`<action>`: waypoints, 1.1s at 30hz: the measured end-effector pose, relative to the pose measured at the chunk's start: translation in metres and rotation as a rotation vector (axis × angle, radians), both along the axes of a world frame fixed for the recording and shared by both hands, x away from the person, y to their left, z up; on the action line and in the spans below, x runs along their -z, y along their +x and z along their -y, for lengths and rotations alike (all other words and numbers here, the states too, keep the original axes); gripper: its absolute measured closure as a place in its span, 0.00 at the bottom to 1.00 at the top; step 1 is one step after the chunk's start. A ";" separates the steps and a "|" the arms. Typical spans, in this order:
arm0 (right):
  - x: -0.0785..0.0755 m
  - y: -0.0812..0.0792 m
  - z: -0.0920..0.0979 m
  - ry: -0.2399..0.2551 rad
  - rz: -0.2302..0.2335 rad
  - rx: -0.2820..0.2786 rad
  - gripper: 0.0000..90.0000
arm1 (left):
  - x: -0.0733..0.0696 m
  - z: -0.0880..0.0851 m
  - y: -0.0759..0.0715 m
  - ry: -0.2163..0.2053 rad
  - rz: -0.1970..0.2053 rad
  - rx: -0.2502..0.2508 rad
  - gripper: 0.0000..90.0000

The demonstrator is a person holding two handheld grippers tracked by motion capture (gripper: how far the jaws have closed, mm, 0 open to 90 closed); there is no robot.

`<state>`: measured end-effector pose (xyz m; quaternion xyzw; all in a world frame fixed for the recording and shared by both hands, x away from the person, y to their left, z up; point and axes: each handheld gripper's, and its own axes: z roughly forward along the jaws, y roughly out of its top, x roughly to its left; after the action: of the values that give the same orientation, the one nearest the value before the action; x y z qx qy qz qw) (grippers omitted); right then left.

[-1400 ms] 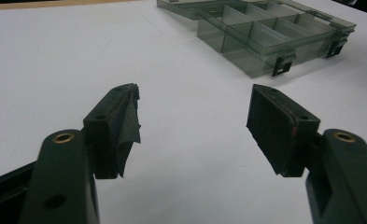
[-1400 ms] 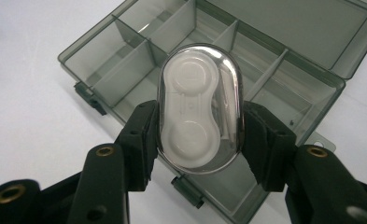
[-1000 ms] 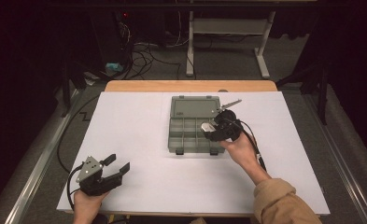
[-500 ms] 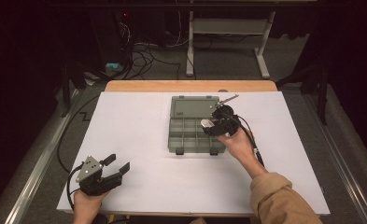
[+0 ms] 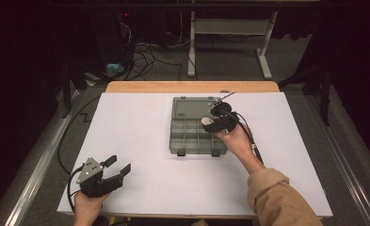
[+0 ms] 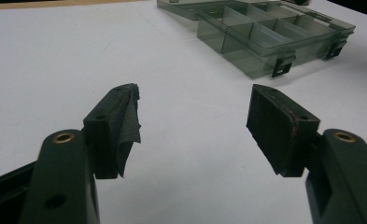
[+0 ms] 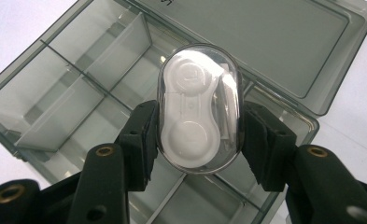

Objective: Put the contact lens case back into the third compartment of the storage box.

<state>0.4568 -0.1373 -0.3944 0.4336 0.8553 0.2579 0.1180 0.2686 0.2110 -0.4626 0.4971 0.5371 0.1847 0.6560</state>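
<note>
A: Near the table's far edge, high view: the right gripper (image 5: 216, 121) hovers over the open box (image 5: 197, 126); the left gripper (image 5: 114, 172) rests by the near-left corner.

B: Left gripper view: fingers (image 6: 120, 126) spread, empty.

A: Right gripper view: fingers (image 7: 141, 140) pinch the clear capsule (image 7: 199, 108). Centre it over one compartment, lower, then release.

No text, label, brand, number or sign can be read. A short dark handwritten mark sits near the edge of the open lid of the grey compartment box (image 7: 246, 37) in the right gripper view, cut off and too small to make out. The clear oval case (image 7: 199, 108) carries only moulded shapes, no lettering.
</note>
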 end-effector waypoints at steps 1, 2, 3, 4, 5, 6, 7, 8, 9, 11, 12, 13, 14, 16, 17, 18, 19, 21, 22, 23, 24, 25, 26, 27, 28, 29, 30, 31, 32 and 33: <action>0.001 0.001 0.000 -0.001 -0.002 -0.003 0.55 | 0.000 0.000 0.000 0.000 0.000 -0.001 0.38; 0.001 0.002 -0.001 -0.004 -0.007 -0.001 0.55 | 0.000 0.000 0.000 0.000 0.000 0.000 0.38; 0.001 0.003 -0.002 -0.006 -0.006 -0.001 0.55 | 0.000 0.000 0.000 -0.001 0.000 0.000 0.38; 0.002 0.004 -0.002 -0.006 -0.010 0.001 0.55 | 0.000 0.000 0.000 -0.001 0.000 -0.001 0.38; 0.002 0.005 -0.003 -0.009 -0.012 0.003 0.55 | 0.000 0.000 0.000 -0.001 0.000 -0.001 0.38; 0.003 0.006 -0.003 -0.011 -0.012 0.003 0.55 | 0.000 0.000 0.000 -0.002 0.000 -0.002 0.38; 0.004 0.006 -0.004 -0.016 -0.014 0.003 0.55 | 0.000 0.000 0.000 -0.001 0.001 0.000 0.38; 0.004 0.007 -0.004 -0.019 -0.014 0.006 0.55 | 0.000 0.000 0.000 -0.001 0.000 -0.002 0.38; 0.005 0.008 -0.005 -0.022 -0.014 0.007 0.55 | 0.000 0.000 0.000 0.000 0.000 -0.001 0.38; 0.006 0.009 -0.006 -0.026 -0.020 0.009 0.55 | 0.000 0.000 0.000 -0.001 0.001 0.000 0.38; 0.007 0.009 -0.006 -0.029 -0.017 0.004 0.55 | 0.000 0.000 0.000 -0.002 0.000 -0.002 0.38; 0.007 0.009 -0.007 -0.028 -0.021 0.008 0.55 | 0.000 0.000 0.000 -0.003 0.001 -0.003 0.38; 0.008 0.010 -0.007 -0.031 -0.021 0.007 0.55 | 0.000 0.000 0.000 -0.002 0.001 -0.002 0.38; 0.008 0.010 -0.009 -0.036 -0.024 0.013 0.55 | 0.000 0.000 0.000 -0.001 0.001 -0.001 0.38; 0.009 0.011 -0.009 -0.041 -0.019 0.008 0.55 | 0.000 0.000 0.000 -0.002 0.001 -0.002 0.38; 0.010 0.011 -0.010 -0.042 -0.022 0.009 0.55 | 0.000 0.000 0.000 -0.002 0.001 -0.002 0.38; 0.010 0.011 -0.010 -0.042 -0.027 0.013 0.55 | 0.000 0.000 0.000 -0.003 0.000 -0.002 0.38; 0.011 0.012 -0.011 -0.051 -0.027 0.012 0.55 | 0.000 0.000 0.000 -0.003 0.001 -0.002 0.38; 0.011 0.012 -0.011 -0.051 -0.027 0.014 0.55 | 0.000 0.000 0.000 -0.003 0.001 -0.002 0.38; 0.011 0.013 -0.011 -0.052 -0.026 0.015 0.55 | 0.000 0.000 0.000 -0.002 0.001 -0.001 0.38; 0.011 0.013 -0.011 -0.054 -0.025 0.018 0.55 | 0.000 0.000 0.000 -0.002 0.001 -0.001 0.38; 0.011 0.013 -0.012 -0.054 -0.028 0.024 0.55 | 0.000 0.000 0.000 -0.002 0.001 0.000 0.38; 0.012 0.013 -0.012 -0.058 -0.022 0.017 0.54 | 0.000 0.000 0.000 -0.002 0.001 -0.001 0.38; 0.012 0.013 -0.012 -0.059 -0.020 0.018 0.54 | 0.000 0.000 0.000 -0.002 0.001 -0.002 0.38; 0.012 0.013 -0.012 -0.060 -0.018 0.015 0.54 | 0.000 0.000 0.000 -0.003 0.001 -0.002 0.38; 0.011 0.014 -0.013 -0.061 -0.017 0.013 0.54 | 0.000 0.000 0.000 -0.003 0.001 -0.002 0.38; 0.011 0.013 -0.013 -0.061 -0.015 0.011 0.53 | 0.000 0.000 0.000 -0.002 0.001 -0.002 0.38; 0.011 0.013 -0.013 -0.062 -0.009 0.008 0.52 | 0.000 0.000 0.000 -0.002 0.001 -0.001 0.38; 0.011 0.013 -0.014 -0.062 -0.007 0.009 0.51 | 0.000 0.000 0.000 -0.002 0.001 -0.002 0.38; 0.011 0.013 -0.014 -0.061 -0.006 0.011 0.50 | 0.000 0.000 0.000 -0.003 0.001 -0.002 0.38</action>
<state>0.4700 -0.1234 -0.4053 0.4352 0.8608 0.2297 0.1302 0.2687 0.2110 -0.4623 0.4956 0.5374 0.1848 0.6568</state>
